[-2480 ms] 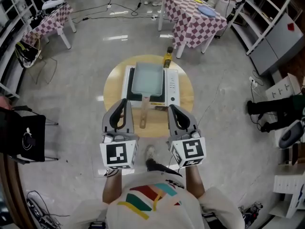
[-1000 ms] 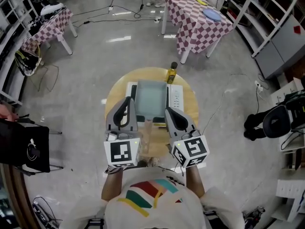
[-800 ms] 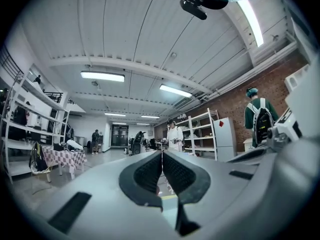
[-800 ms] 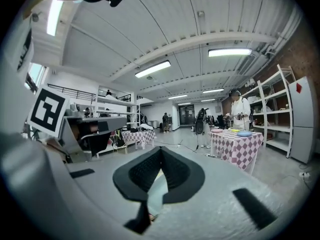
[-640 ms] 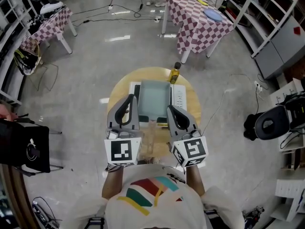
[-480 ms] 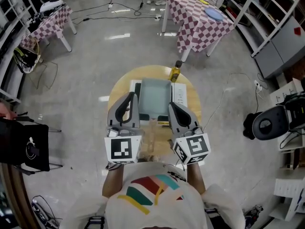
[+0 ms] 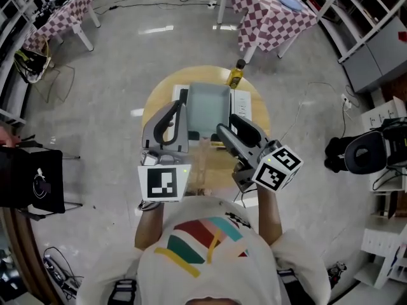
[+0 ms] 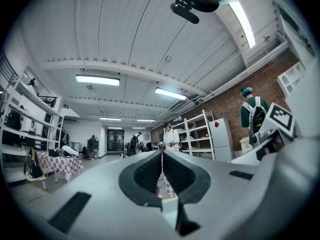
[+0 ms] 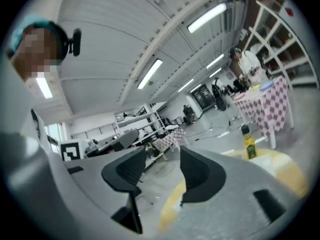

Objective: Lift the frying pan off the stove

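A rectangular grey-green frying pan (image 7: pixel 210 107) sits on a white stove (image 7: pixel 241 108) on the round wooden table (image 7: pixel 156 100). Its pale wooden handle (image 7: pixel 203 152) points toward me, between the two grippers. My left gripper (image 7: pixel 180 101) hangs over the pan's left edge, and its jaws meet in the left gripper view (image 8: pixel 161 159). To the right of the handle, my right gripper (image 7: pixel 226 128) is tilted and holds nothing. The right gripper view (image 9: pixel 159 156) shows its jaws opening with an empty gap between them.
A yellow oil bottle (image 7: pixel 236 76) stands at the table's far edge, also in the right gripper view (image 9: pixel 249 145). Checkered tables stand at the far right (image 7: pixel 270 18) and far left (image 7: pixel 60 14). A black seat (image 7: pixel 32 183) is on the left and dark gear (image 7: pixel 362 151) on the right.
The right gripper's jaws have parted, and it has swung out to the right and tilted. The left gripper has reached forward over the pan's left side. The pan has not moved.
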Motion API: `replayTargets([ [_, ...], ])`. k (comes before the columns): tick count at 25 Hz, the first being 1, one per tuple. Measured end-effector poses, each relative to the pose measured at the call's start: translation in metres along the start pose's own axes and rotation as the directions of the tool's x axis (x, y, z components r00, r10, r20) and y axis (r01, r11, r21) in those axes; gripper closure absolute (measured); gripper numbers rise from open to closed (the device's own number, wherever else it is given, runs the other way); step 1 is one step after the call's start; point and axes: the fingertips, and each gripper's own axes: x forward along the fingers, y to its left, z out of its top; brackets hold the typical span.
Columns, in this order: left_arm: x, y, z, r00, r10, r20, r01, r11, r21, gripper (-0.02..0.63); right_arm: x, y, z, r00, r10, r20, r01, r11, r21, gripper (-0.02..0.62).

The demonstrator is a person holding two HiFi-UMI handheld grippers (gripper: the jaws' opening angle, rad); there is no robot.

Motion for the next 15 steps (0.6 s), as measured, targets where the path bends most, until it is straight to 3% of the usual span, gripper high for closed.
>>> replayTargets([
  [2,-0.002,0.000,0.001,1.000,-0.004,0.009,0.004,1.000,0.000,0.598,-0.003,0.000,-0.011,0.995,0.100,-0.012,-0.096,0.980,0.172,0.413],
  [6,-0.003,0.003,-0.003,1.000,-0.003,0.006,0.003,1.000,0.008,0.598,-0.011,-0.020,-0.042,0.980,0.201,-0.011,-0.175,0.880,0.441,0.410],
  [11,-0.004,0.008,-0.007,1.000,0.011,0.016,-0.011,1.000,0.015,0.598,-0.019,-0.056,-0.101,0.974,0.225,-0.041,-0.141,0.732,0.667,0.416],
  [15,-0.004,0.009,-0.011,1.000,0.019,0.005,-0.019,1.000,0.020,0.598,-0.017,-0.071,-0.147,0.970,0.211,-0.119,-0.055,0.672,0.738,0.414],
])
